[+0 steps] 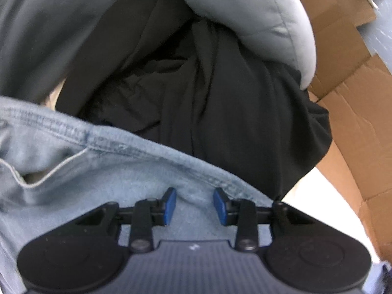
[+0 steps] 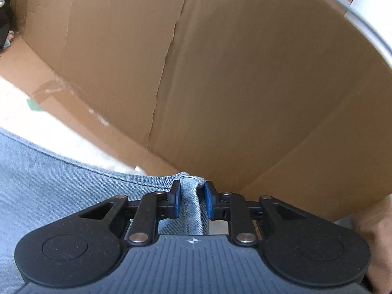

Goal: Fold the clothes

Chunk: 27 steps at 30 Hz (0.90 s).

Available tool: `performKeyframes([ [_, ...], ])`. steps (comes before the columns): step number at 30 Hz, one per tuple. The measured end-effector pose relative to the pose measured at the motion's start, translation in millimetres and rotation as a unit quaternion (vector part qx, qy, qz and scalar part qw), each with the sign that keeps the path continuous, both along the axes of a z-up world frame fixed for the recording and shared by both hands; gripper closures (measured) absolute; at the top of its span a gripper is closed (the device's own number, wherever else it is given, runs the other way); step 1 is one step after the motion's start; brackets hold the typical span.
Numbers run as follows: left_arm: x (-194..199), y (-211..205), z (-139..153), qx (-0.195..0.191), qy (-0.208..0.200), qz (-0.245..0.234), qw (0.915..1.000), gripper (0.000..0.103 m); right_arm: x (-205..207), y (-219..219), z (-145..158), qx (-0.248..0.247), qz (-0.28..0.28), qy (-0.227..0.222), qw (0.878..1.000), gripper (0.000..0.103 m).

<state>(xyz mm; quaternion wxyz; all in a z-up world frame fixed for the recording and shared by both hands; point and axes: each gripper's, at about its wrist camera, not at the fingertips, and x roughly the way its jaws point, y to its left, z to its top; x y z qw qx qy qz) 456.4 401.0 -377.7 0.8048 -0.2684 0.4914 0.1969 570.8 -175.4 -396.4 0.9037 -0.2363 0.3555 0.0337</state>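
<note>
Light blue jeans (image 1: 103, 166) lie across the lower part of the left wrist view, with a stitched hem running to the right. My left gripper (image 1: 194, 207) is open, its blue pads apart just above the denim. In the right wrist view my right gripper (image 2: 192, 202) is shut on a bunched fold of the jeans (image 2: 193, 205), and more denim (image 2: 49, 186) spreads to the left. A black garment (image 1: 196, 103) and a grey garment (image 1: 257, 19) are heaped behind the jeans.
A large brown cardboard box wall (image 2: 220, 73) stands close in front of my right gripper and shows at the right of the left wrist view (image 1: 348, 98). A white surface (image 2: 49, 127) lies under the clothes. A metal rim (image 2: 367, 31) curves at the upper right.
</note>
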Motion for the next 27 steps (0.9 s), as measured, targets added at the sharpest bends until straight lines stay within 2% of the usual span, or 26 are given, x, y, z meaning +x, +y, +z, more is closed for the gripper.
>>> performKeyframes([
  [1, 0, 0, 0, 0.002, 0.001, -0.003, 1.0000, 0.065, 0, 2, 0, -0.006, 0.001, -0.007, 1.000, 0.083],
  [4, -1, 3, 1, -0.002, -0.001, -0.004, 1.0000, 0.065, 5, 4, -7, -0.016, -0.003, 0.018, 1.000, 0.082],
  [8, -7, 0, 8, 0.003, 0.004, -0.020, 0.9998, 0.065, -11, -4, 7, 0.014, -0.012, 0.015, 1.000, 0.074],
  [15, -46, -21, 21, -0.001, 0.020, -0.073, 0.9971, 0.066, -39, -19, 32, 0.067, -0.029, 0.009, 0.997, 0.072],
  [20, -79, -39, 28, 0.006, 0.032, -0.114, 0.9930, 0.066, -89, -35, 50, 0.129, -0.055, 0.023, 0.990, 0.071],
  [24, -104, -54, 33, 0.011, 0.043, -0.146, 0.9883, 0.066, -127, -45, 47, 0.163, -0.073, 0.047, 0.983, 0.067],
  [27, -117, -67, 26, 0.014, 0.056, -0.164, 0.9848, 0.066, -151, -58, 42, 0.180, -0.099, 0.058, 0.977, 0.065],
])
